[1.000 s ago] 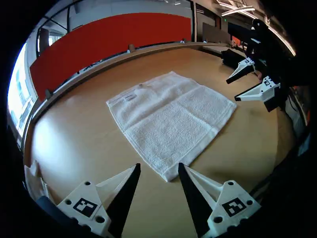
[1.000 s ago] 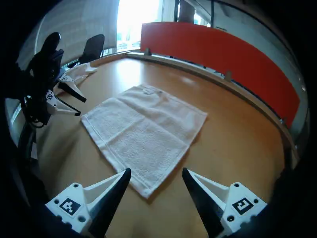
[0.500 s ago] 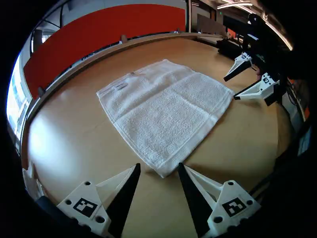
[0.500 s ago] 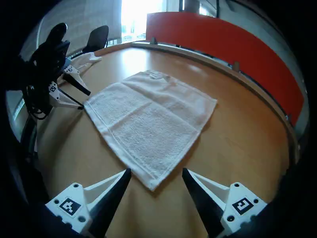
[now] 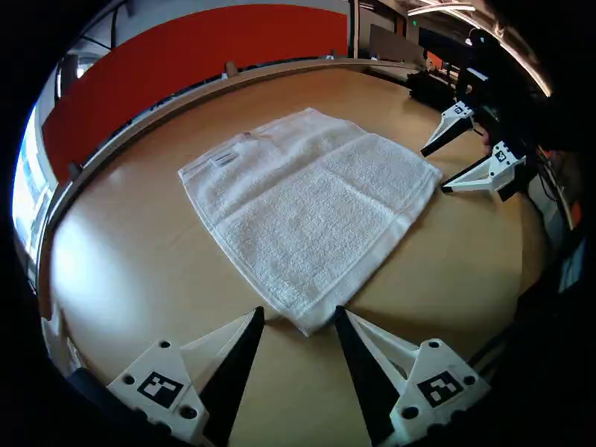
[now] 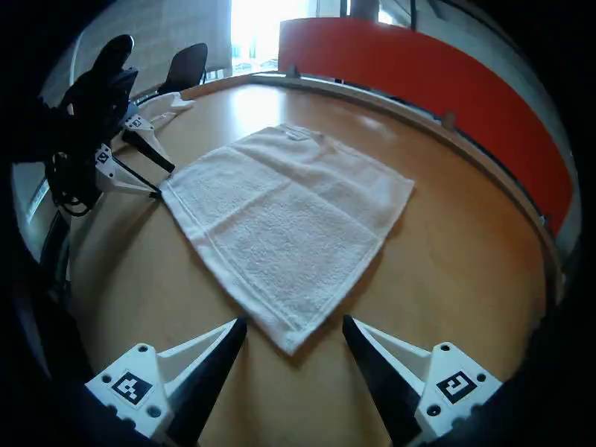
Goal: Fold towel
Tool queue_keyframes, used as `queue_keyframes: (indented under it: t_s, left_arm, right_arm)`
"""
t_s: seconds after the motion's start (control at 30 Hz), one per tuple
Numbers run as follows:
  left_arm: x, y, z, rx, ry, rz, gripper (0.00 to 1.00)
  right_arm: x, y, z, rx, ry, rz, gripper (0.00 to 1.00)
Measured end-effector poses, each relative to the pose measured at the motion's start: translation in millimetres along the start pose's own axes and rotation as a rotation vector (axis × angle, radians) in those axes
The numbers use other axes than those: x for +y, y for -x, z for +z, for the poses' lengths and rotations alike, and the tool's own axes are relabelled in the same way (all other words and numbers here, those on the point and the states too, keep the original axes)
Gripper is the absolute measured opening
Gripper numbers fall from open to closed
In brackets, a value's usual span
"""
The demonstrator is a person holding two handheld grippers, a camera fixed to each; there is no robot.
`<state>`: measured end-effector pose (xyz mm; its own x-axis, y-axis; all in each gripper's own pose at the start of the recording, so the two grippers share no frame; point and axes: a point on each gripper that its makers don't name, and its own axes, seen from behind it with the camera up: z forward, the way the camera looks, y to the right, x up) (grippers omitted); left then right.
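Red partition (image 5: 201, 67) backs a curved wooden table (image 5: 127, 246), with window glare at one side. Towel (image 5: 313, 216) lies flat and spread out mid-table, turned so a corner points at each gripper. Left gripper (image 5: 298, 311) is low at the table's near side, fingers apart, with the towel corner (image 5: 308, 326) in the gap between the tips, not clamped. Right gripper (image 6: 294, 322) is the same at its own corner (image 6: 292, 344): fingers apart, cloth between the tips, nothing pinched. Each view also shows the other gripper across the towel, tips just beside the neighbouring corner, so the two sit at the ends of one edge. My read is that this placement is deliberate: with both ends of that edge pinched, it can lift evenly and travel to the far edge for a half fold. No fold started yet by the look of it. Next comes closing on both corners, and the risk is grabbing only the hem. Small label (image 5: 223, 159) sits near the far edge.
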<state>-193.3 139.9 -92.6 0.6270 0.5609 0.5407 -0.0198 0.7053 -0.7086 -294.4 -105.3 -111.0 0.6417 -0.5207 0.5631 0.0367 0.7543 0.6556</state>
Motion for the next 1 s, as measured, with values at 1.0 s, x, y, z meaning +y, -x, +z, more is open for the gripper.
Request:
queue_keyframes:
  t_s: [1.0]
  left_arm:
    - [6.4, -1.8, 2.9, -0.009, 0.011, -0.040, 0.68]
  right_arm:
    - [-2.7, 3.8, 3.1, 0.008, -0.037, 0.015, 0.67]
